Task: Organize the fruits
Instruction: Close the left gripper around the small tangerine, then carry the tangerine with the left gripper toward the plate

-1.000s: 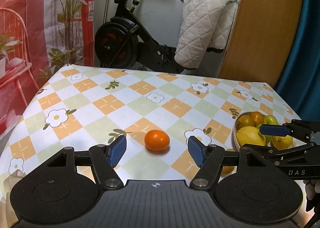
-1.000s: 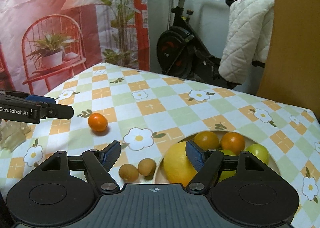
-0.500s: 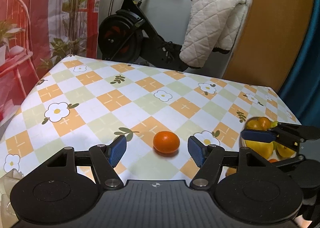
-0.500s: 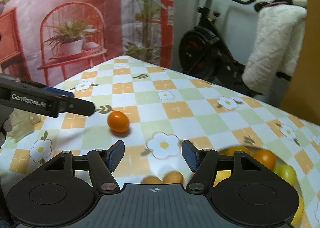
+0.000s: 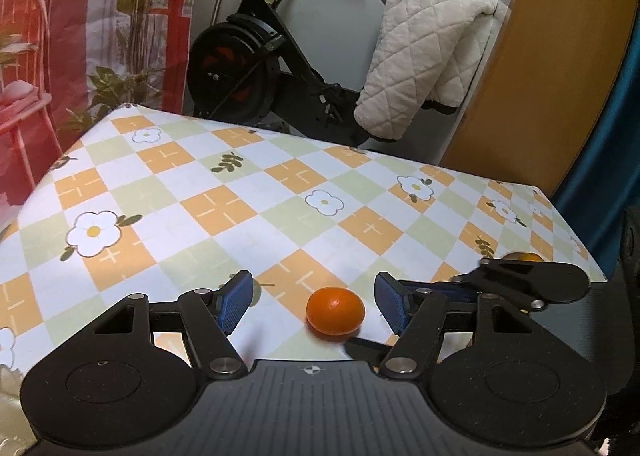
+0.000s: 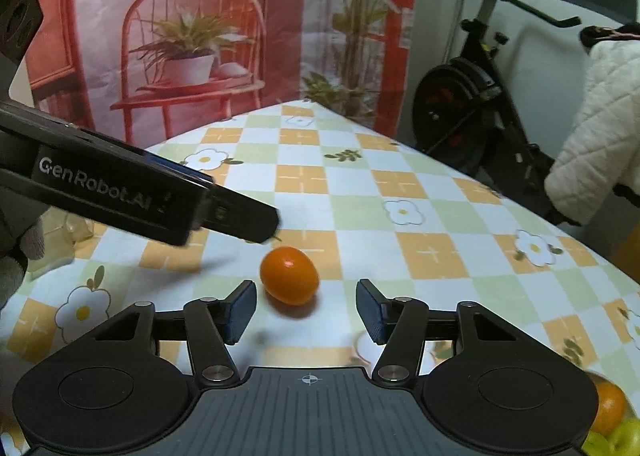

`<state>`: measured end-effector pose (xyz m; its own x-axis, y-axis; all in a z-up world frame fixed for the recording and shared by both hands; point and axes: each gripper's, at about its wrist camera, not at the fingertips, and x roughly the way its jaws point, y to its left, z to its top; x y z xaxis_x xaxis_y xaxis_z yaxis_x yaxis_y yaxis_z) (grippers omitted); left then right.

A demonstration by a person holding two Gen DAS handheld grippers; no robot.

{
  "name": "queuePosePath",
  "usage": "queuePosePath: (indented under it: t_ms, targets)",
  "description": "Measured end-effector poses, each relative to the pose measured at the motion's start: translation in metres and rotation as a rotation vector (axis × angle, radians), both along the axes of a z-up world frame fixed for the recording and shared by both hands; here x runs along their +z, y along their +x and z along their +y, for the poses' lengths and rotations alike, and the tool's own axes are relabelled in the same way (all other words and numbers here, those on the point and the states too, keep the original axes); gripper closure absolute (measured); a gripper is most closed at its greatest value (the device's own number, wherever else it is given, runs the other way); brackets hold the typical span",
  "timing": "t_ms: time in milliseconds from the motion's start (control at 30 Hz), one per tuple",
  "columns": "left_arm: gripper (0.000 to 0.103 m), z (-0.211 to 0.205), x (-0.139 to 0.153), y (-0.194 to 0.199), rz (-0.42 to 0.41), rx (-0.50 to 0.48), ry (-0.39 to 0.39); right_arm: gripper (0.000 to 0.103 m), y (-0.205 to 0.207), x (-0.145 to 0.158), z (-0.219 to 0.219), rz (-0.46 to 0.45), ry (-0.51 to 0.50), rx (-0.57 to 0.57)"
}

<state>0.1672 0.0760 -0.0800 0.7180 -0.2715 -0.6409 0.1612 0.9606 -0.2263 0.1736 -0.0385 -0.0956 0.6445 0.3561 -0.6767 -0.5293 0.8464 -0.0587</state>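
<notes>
On the checkered tabletop [image 5: 248, 208], the small orange [image 5: 335, 311] is sitting between the half-open, empty left tongs [image 5: 316, 306]; the right tongs [image 6: 306, 310], empty, are narrowing. Light, smooth, likely rolling: grip its middle.

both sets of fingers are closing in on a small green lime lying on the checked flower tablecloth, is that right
Not quite: the fruit is a small orange mandarin, not a green lime, as the right wrist view shows. The rest holds: it lies on the checked flower tablecloth with the left gripper and right gripper both near it, untouched.
</notes>
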Motion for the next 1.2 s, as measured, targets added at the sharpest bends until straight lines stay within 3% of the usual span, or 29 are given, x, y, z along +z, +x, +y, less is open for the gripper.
queuePosePath:
  t_ms: [200, 333, 467, 533, 1200]
  targets:
    - [0.035, -0.003, -0.010, 0.012, 0.037, -0.024, -0.025, 0.058, 0.009, -0.010, 0.006, 0.023, 0.005, 0.008]
    - [0.046, -0.005, -0.015, 0.016, 0.054, -0.038, -0.045, 0.062, 0.011, -0.013, 0.005, 0.029, 0.014, 0.005]
    - [0.050, -0.007, -0.020, 0.018, 0.065, -0.052, -0.060, 0.067, 0.013, -0.015, 0.003, 0.038, 0.030, -0.006]
    - [0.064, -0.008, -0.021, 0.019, 0.072, -0.062, -0.064, 0.068, 0.013, -0.016, 0.002, 0.041, 0.036, -0.009]
    - [0.062, -0.012, -0.032, 0.023, 0.109, -0.072, -0.074, 0.068, 0.017, -0.023, 0.005, 0.077, 0.061, -0.054]
